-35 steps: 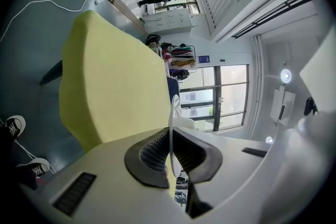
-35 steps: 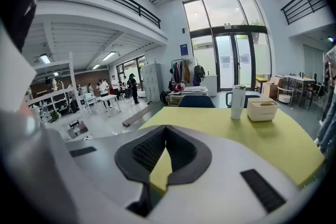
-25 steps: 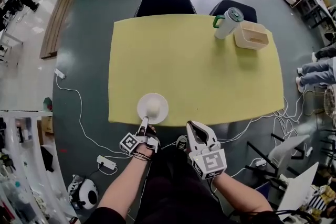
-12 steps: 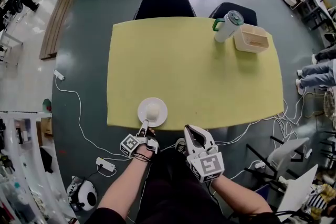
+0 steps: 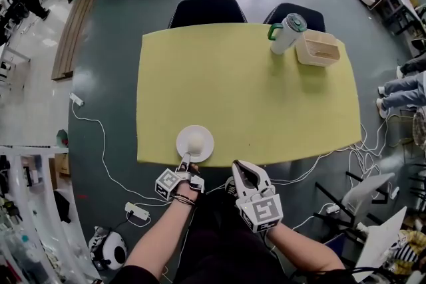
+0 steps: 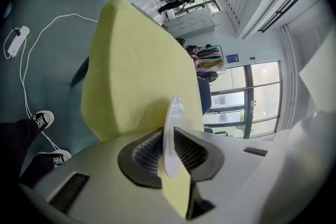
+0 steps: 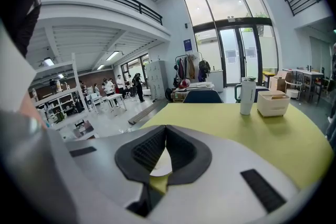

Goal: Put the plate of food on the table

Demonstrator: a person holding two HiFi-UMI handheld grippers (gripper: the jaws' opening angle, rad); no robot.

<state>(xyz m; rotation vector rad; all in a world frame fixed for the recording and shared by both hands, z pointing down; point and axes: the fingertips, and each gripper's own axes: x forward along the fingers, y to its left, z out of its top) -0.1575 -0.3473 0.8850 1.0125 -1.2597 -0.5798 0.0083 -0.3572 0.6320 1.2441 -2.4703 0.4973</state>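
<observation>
Head view: plate (image 5: 195, 143) with a pale food lump (image 5: 197, 141) sits on the yellow table (image 5: 266, 96), lower left, right at the near edge. Left gripper (image 5: 184, 161) is at its rim. Right gripper (image 5: 243, 173) is low, off the table.

Left gripper view: jaws have just been opening. Rim lies between the pads, grip looks slack.

Right gripper view: jaws together, nothing held.

Risk: a pad snagging the rim on withdrawal could drag the plate over the edge.
</observation>
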